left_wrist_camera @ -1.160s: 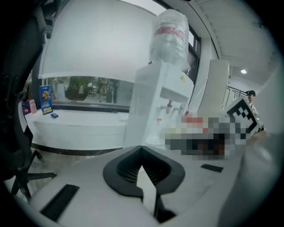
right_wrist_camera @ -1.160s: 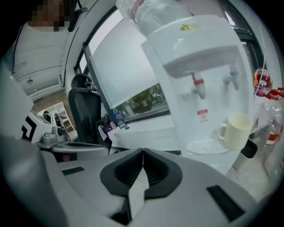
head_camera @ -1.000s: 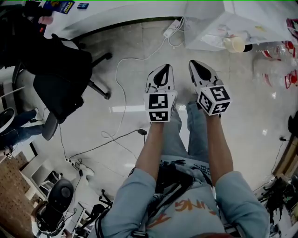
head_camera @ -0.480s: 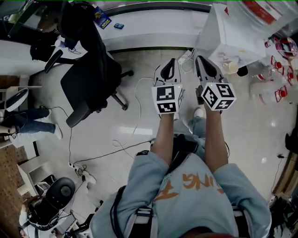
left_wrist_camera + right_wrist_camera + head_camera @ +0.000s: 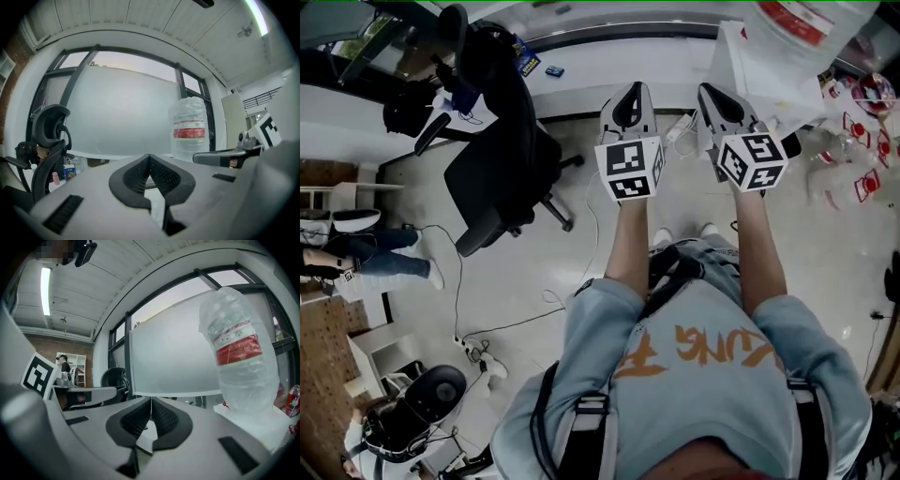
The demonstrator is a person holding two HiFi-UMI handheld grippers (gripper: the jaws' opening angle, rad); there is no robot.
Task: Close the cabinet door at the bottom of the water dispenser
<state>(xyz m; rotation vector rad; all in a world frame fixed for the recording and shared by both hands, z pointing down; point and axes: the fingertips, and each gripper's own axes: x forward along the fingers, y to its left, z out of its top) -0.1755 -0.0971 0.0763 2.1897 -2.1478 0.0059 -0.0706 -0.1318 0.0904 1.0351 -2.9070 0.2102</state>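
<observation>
The white water dispenser stands at the top right of the head view, with a clear water bottle with a red label on top. Its bottom cabinet door is hidden from all views. My left gripper and right gripper are held side by side, level, in front of the dispenser. Both are shut with nothing between the jaws. In the left gripper view the jaws meet, and the bottle stands behind them to the right. In the right gripper view the jaws also meet, with the bottle close at the right.
A black office chair stands on the floor to my left. A white counter runs along the wall ahead, with a power strip and cables below it. More red-labelled bottles lie at the right.
Both grippers have risen from low near the floor to level with the dispenser's top. The head view has lifted with them. Both stayed shut.
</observation>
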